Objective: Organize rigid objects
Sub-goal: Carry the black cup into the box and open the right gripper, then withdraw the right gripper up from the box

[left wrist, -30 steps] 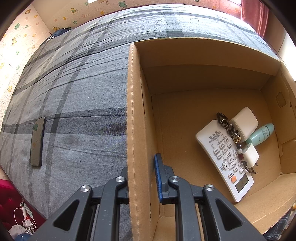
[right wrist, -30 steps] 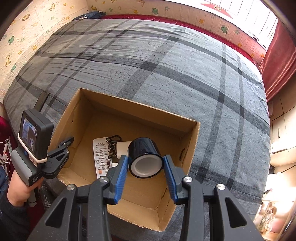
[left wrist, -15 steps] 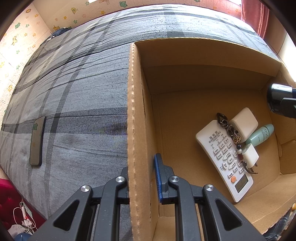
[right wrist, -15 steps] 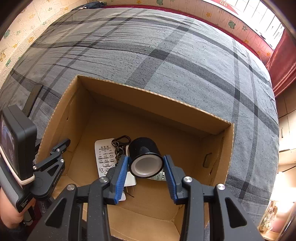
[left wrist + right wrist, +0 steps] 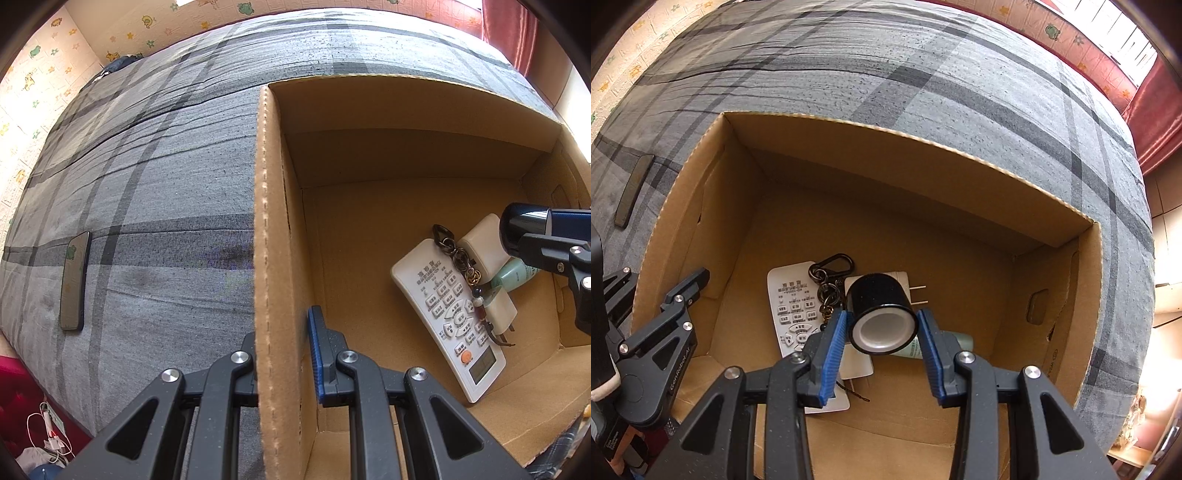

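Note:
An open cardboard box point(image 5: 264, 221) point(image 5: 923, 147) sits on a grey plaid bed. My left gripper point(image 5: 284, 354) is shut on the box's left wall, one finger outside and one inside. My right gripper point(image 5: 881, 332) is shut on a black cylindrical jar point(image 5: 881, 314) with a white base and holds it low inside the box; it shows at the right edge point(image 5: 517, 229) of the left wrist view. On the box floor lie a white remote point(image 5: 443, 314) point(image 5: 790, 295), a key chain point(image 5: 458, 254) point(image 5: 831, 273), white chargers point(image 5: 484, 243) and a pale green bottle point(image 5: 513, 273) point(image 5: 945, 343).
A dark phone point(image 5: 74, 280) point(image 5: 631, 192) lies on the bed point(image 5: 147, 184) left of the box. The box's right and far walls stand close around the jar. Red curtains point(image 5: 1152, 110) hang beyond the bed, and cables lie on the floor point(image 5: 48, 439).
My right gripper has come down with the jar from above the box rim to low inside it, over the remote and chargers. The left gripper keeps its hold on the wall.

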A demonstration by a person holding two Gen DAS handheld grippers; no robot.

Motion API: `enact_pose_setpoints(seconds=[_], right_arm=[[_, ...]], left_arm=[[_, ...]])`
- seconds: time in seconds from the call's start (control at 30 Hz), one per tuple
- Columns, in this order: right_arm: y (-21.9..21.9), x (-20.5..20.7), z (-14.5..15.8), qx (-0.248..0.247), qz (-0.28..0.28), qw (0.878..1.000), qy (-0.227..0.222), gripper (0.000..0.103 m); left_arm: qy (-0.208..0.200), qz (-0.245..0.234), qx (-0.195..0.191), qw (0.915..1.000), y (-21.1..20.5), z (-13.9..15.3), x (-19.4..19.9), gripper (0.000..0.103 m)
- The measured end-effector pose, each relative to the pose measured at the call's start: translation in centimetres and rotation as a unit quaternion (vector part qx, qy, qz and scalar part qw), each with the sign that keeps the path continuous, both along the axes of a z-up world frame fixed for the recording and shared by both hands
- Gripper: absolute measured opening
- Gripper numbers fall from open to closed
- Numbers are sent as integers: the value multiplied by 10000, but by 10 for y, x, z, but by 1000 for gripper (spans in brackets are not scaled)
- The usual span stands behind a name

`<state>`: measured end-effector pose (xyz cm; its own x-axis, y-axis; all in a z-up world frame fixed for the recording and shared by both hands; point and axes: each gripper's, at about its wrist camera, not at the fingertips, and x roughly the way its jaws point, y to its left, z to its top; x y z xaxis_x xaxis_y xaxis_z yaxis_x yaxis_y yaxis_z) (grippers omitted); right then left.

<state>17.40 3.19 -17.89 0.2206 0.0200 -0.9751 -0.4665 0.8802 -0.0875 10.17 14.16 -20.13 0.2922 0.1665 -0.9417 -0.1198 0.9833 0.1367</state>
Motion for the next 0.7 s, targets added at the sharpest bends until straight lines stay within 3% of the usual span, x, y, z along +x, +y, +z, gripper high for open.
enact_pose_setpoints(seconds=[0.3,0.33,0.4,0.43,0.5,0.57,0.7], right_arm=[[-6,2,6,199,-191,9996,5,43],[-6,3,7,202,-207,9996,-13,46],[-7,3,10,212,-238,9995,-78,69],[-6,2,12,213,-261,9993,-137,74],[-6,1,15,189,-270,9993,-196,94],[-7,1,18,234,-304,9990,-232,101],[-10,2,21,308,-370,9985,-247,103]], left_arm=[[3,-1,0,10000,0,0,0,17],[3,0,0,10000,0,0,0,17],[2,-4,6,10000,1,0,0,17],[5,-3,5,10000,1,0,1,17],[5,-5,7,10000,2,0,1,17],[5,-4,14,10000,2,0,1,17],[2,-1,9,10000,2,1,1,17]])
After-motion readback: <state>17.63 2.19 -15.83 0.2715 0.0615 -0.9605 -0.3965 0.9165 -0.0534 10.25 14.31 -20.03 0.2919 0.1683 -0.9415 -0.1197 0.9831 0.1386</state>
